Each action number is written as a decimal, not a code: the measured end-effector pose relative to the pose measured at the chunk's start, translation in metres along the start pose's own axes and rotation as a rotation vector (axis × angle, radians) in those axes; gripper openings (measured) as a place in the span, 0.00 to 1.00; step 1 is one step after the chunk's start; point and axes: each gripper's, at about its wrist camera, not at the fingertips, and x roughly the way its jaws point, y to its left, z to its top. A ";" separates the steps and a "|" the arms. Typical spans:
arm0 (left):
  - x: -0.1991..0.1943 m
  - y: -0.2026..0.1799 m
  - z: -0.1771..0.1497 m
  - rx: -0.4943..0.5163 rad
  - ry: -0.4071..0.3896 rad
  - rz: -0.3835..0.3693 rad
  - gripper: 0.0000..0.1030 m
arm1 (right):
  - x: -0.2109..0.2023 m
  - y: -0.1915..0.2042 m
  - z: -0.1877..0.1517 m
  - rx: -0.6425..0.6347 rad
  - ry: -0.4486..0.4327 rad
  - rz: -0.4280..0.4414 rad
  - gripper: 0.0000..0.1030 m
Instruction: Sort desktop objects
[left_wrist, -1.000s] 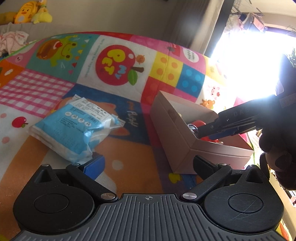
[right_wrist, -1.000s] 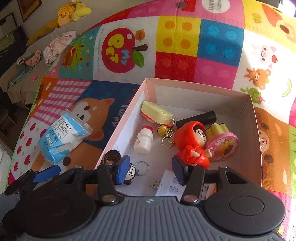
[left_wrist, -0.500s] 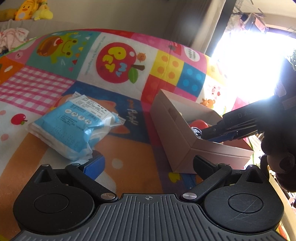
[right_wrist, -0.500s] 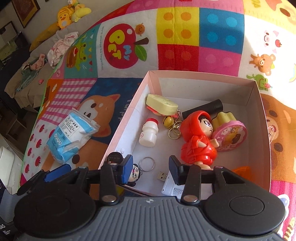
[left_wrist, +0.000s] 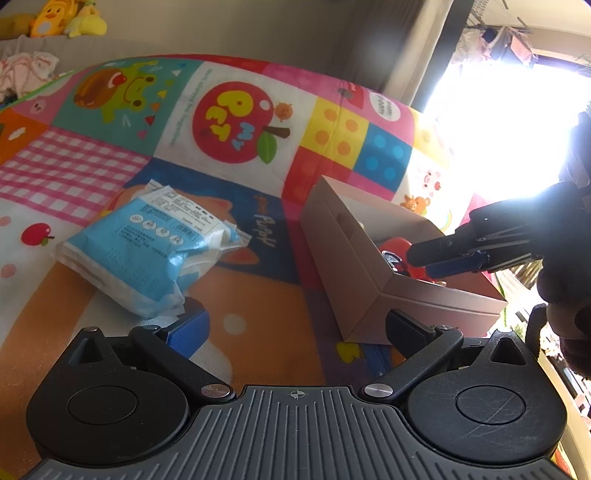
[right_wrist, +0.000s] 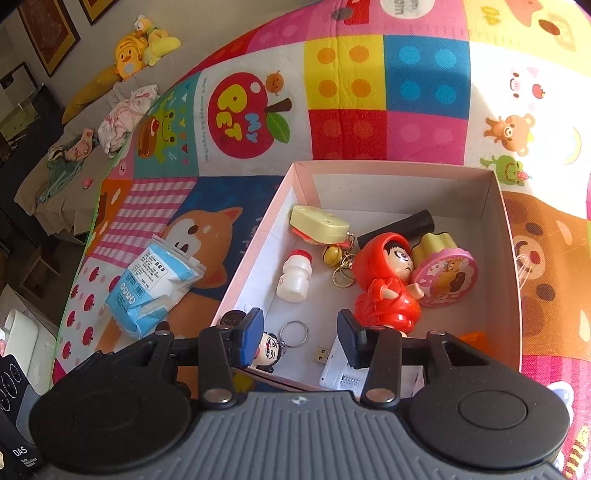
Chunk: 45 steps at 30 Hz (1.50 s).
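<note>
A pink cardboard box (right_wrist: 243, 254) lies on the colourful play mat. It holds a red-hooded doll (right_wrist: 388, 284), a small white bottle (right_wrist: 293, 282), a yellow sandwich keychain (right_wrist: 319, 223), a black tube (right_wrist: 397, 229), a pink pudding toy (right_wrist: 445, 273), a face keychain (right_wrist: 267, 354) and a white USB device (right_wrist: 341, 371). My right gripper (right_wrist: 301, 338) is open and empty above the box's near end. A blue-and-white packet (left_wrist: 147, 254) lies on the mat left of the box (left_wrist: 351, 269). My left gripper (left_wrist: 295, 328) is open and empty, its left fingertip by the packet's near edge.
The packet also shows in the right wrist view (right_wrist: 151, 288). The right gripper shows in the left wrist view (left_wrist: 454, 254) over the box. A couch with plush toys (right_wrist: 136, 55) and clothes (right_wrist: 122, 118) lies beyond the mat. Bright window glare fills the left view's right side.
My right gripper has risen and drawn back over the box, staying open. My left gripper has barely moved.
</note>
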 end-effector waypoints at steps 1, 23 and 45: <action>0.000 0.000 0.000 0.000 0.000 0.000 1.00 | -0.008 -0.001 -0.002 -0.004 -0.025 -0.009 0.46; -0.023 -0.014 0.023 0.199 -0.111 0.220 1.00 | -0.110 -0.012 -0.163 -0.105 -0.338 -0.335 1.00; -0.016 -0.014 0.003 0.288 0.109 0.293 0.64 | -0.084 0.014 -0.197 -0.155 -0.218 -0.162 1.00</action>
